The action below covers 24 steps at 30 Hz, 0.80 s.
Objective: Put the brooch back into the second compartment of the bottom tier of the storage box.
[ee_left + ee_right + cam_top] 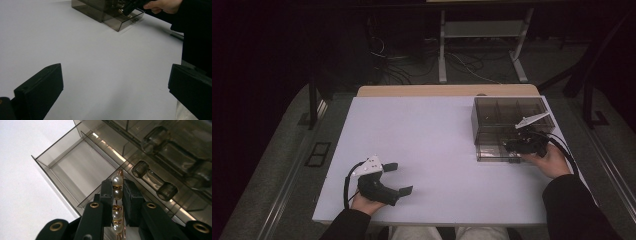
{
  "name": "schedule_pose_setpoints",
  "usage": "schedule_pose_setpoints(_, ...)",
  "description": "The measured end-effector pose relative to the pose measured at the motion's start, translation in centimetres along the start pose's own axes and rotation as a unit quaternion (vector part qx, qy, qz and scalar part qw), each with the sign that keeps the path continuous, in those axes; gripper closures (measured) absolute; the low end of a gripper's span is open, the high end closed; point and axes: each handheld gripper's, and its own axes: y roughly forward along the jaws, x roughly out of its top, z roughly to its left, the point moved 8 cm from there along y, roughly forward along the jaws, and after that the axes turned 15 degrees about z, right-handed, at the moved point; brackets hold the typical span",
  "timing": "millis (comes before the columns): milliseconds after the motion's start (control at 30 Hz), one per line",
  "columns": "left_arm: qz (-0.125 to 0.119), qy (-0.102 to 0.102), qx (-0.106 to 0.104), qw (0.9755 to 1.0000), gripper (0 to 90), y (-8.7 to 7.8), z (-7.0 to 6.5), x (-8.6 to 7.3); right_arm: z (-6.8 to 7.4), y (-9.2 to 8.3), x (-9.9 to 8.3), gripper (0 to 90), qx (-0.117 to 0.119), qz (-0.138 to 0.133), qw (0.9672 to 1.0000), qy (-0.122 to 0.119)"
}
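Your right hand-held gripper [117, 202] is clamped on a pearl hair clip [117, 195] just above the open drawer [75, 167] of the smoky plastic box [502, 117], while your left hand-held gripper [398, 178] rests wide open and empty on the counter [432, 150], well apart from that box.

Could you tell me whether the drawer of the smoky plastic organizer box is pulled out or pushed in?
Pulled out. In the right gripper view the drawer juts from the box and looks empty, while the right gripper holds a pearl clip at its edge.
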Motion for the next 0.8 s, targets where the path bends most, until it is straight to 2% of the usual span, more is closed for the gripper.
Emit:
schedule_pose_setpoints(367,-0.001,0.000,0.000,1.0000,0.0,0.0,0.0,0.0,0.2,0.7,0.1,77.1,0.009,0.004,0.9999,0.003)
schedule_pose_setpoints(567,0.000,0.001,0.000,1.0000,0.0,0.0,0.0,0.0,0.2,0.3,0.1,71.5,0.014,-0.007,0.9998,0.012)
schedule_pose_setpoints(800,-0.001,0.000,-0.001,1.0000,0.0,0.0,0.0,0.0,0.4,-0.7,0.1,60.8,0.020,-0.023,0.9992,0.026)
